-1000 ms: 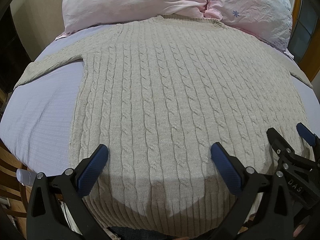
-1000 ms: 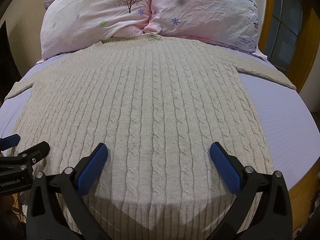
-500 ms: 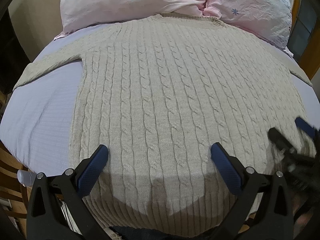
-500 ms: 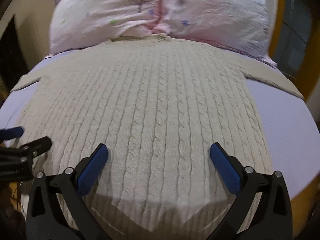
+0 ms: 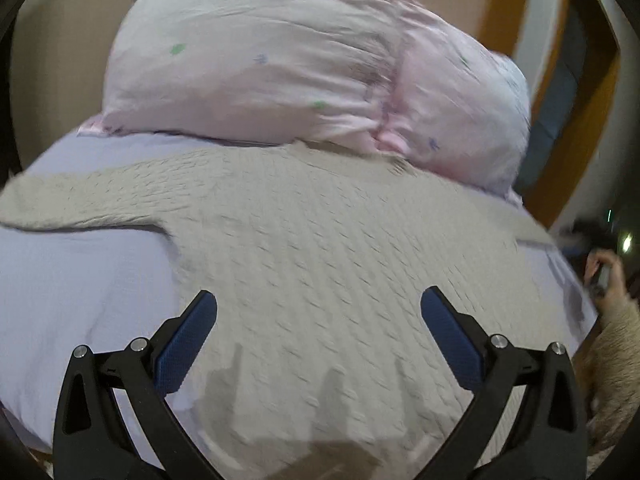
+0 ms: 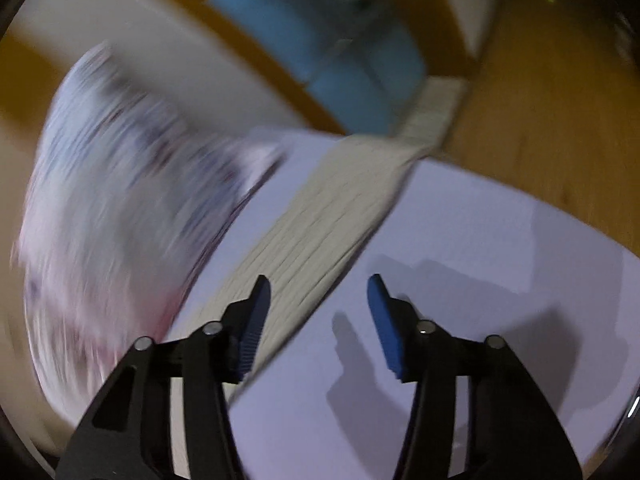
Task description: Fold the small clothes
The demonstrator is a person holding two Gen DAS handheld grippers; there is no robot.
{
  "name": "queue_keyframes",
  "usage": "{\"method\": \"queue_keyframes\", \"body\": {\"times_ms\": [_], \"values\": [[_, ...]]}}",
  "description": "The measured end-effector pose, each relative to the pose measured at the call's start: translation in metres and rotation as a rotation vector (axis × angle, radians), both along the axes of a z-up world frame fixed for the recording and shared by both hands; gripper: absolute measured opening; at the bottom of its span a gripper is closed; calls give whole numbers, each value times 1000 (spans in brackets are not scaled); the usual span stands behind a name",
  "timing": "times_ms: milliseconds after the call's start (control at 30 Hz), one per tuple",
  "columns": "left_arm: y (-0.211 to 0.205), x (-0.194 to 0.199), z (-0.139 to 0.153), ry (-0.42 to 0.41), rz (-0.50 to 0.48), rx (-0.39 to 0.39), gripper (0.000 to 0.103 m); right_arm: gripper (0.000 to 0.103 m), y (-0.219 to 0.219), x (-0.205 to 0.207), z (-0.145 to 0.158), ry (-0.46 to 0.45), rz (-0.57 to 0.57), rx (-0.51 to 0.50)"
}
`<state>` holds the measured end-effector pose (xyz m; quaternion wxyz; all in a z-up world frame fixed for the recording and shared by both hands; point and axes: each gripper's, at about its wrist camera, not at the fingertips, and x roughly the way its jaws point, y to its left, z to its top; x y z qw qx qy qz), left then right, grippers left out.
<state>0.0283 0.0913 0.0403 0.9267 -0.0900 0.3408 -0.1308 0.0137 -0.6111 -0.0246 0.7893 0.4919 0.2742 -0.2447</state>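
A beige cable-knit sweater (image 5: 320, 248) lies flat on the bed, neck toward the pillows, its left sleeve (image 5: 80, 200) stretched out to the left. My left gripper (image 5: 318, 312) is open and empty above the sweater's body. In the blurred right wrist view the sweater's right sleeve (image 6: 332, 208) runs to the bed's edge, its cuff (image 6: 434, 114) hanging over. My right gripper (image 6: 318, 292) is open and empty just above the sleeve, its left finger over the cloth. The person's right hand (image 5: 604, 276) shows at the far right of the left wrist view.
Two pink flowered pillows (image 5: 280, 68) lie at the head of the bed, also in the right wrist view (image 6: 120, 200). A lilac sheet (image 5: 72, 292) covers the bed. A wooden bed frame (image 6: 540, 140) borders the right side. A window (image 6: 320, 32) stands beyond.
Both grippers have moved fast toward the head of the bed. The right gripper swung right from the sweater's hem to the right sleeve. The left gripper moved up the sweater's body. Both stay open.
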Motion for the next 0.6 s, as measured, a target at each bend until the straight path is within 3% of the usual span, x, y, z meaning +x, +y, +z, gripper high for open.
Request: {"method": "queue_keyframes", "body": {"times_ms": [67,233,300,367,467,500,600], "values": [[24,10,-2,17,45,-42,102,41,-19,2,-14,18,-54,25],[81,28,0,45,177,-148,102,32,-41,17,-22,-37,-89,63],[107,29,3,31,252,-160,102,6,-44,25,-26,-17,-102,41],[130,30,5,15,325,-157,102,6,-47,28,-24,-33,-110,14],[164,30,8,-6,414,-180,102,6,-3,35,32,-127,-43,-270],[175,29,9,-13,446,-185,101,6,24,38,57,-183,22,-378],[207,31,9,-16,542,-212,93,6,116,50,112,-344,260,-556]]}}
